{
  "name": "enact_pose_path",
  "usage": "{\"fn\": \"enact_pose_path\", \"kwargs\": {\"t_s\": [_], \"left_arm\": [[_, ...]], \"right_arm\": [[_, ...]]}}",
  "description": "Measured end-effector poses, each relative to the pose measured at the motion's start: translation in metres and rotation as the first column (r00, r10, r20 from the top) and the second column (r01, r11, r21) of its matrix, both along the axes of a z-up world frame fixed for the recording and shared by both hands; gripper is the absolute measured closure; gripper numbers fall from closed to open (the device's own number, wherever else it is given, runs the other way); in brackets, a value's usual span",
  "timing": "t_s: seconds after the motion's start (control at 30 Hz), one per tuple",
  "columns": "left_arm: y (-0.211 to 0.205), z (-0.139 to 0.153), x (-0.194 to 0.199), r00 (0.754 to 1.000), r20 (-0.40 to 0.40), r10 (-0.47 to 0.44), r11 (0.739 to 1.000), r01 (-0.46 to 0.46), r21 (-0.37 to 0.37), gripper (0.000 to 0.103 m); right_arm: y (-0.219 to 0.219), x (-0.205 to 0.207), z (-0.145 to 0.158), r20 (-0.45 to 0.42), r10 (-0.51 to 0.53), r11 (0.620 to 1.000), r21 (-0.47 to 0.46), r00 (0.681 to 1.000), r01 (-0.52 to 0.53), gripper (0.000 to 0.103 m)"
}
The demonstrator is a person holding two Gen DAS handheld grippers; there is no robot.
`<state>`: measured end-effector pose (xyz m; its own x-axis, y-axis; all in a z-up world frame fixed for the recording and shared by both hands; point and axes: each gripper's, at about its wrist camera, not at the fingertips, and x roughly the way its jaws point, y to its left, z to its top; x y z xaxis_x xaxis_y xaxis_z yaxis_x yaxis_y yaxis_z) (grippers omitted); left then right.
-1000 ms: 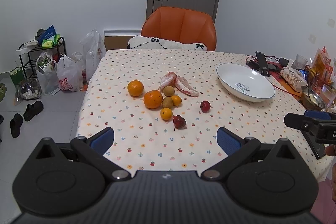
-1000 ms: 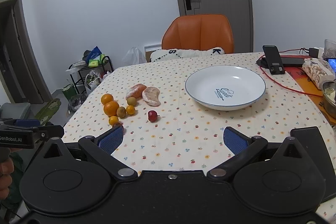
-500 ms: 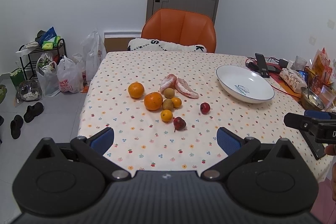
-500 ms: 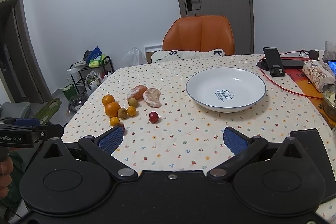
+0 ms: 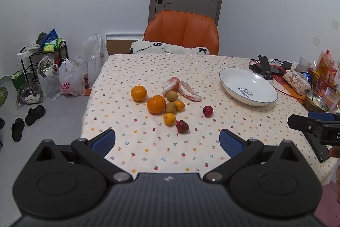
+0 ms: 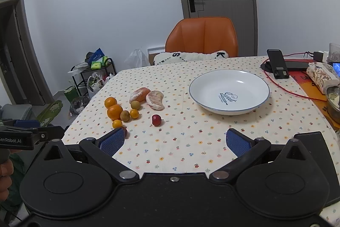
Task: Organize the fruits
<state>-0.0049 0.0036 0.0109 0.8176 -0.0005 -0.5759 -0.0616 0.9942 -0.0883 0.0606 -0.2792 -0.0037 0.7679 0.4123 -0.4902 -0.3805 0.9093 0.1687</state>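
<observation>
Both black grippers, left [image 5: 167, 143] and right [image 6: 173, 140], are hanging released and empty, near a fruit cluster [image 5: 165, 102] lying left of an empty white ceramic plate [image 6: 229, 95].

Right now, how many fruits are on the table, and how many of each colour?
Orange: 4, two big and two small
Brown-green: 2
Red: 2
Pink peeled pieces: 2
Total: 10, none in the white bowl yet.
</observation>
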Motion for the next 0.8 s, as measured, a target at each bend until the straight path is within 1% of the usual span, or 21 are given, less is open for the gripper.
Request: {"fn": "enact_pose_path", "kwargs": {"t_s": [0.63,0.8], "left_arm": [[-0.0030,-0.0005,-0.0004,1.000,0.001,-0.005,1.000,0.005,0.001,0.000],[-0.0038,-0.0023,-0.0002,1.000,-0.003,-0.010,1.000,0.010,0.000,0.000]], "right_arm": [[0.0003,0.0005,0.0010,0.002,0.004,1.000,0.005,1.000,-0.004,0.000],[0.0013,0.0000,-0.0013,0.000,0.021,1.000,0.004,1.000,-0.021,0.000]]}}
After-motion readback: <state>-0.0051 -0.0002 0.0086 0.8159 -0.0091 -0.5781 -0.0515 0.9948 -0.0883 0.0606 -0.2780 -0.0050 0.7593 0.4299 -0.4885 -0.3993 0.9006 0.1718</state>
